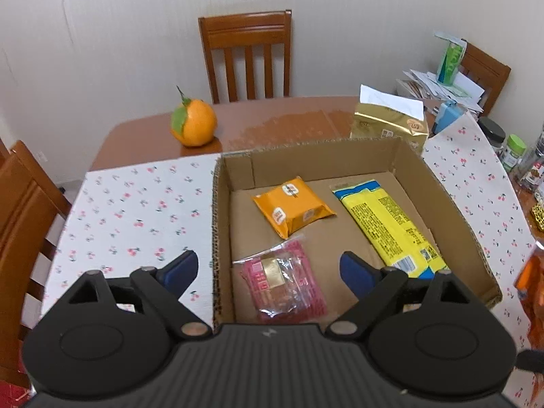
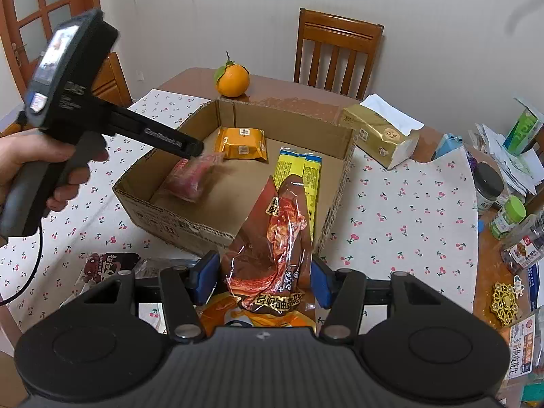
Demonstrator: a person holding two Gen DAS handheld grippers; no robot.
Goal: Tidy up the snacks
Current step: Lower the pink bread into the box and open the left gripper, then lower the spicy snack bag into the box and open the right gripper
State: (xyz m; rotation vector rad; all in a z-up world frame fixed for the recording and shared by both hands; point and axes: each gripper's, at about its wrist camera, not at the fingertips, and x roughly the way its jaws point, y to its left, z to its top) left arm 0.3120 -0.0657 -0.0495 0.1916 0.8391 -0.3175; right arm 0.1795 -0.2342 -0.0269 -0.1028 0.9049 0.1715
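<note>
Left gripper (image 1: 268, 268) spread, empty, above pink packet (image 1: 284, 282) lying in cardboard box (image 1: 452, 210). Right gripper (image 2: 260, 280) pinches brown snack bag (image 2: 272, 248); next, likely carry it over the box's near wall.

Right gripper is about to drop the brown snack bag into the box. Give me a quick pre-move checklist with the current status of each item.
1. Right gripper shut on the brown snack bag: ok, both pads press its sides.
2. Left gripper open and empty: ok; the pink packet lies on the box floor beneath it.
3. Left gripper out of the drop path: not ok, it hangs over the cardboard box.
4. Free floor space in the box: ok, bare cardboard between the pink packet and the yellow packet.
5. Orange packet clear of the landing spot: ok, it sits near the back wall.
6. Bag's lower end free of snags: cannot tell, hidden by the gripper.
</note>
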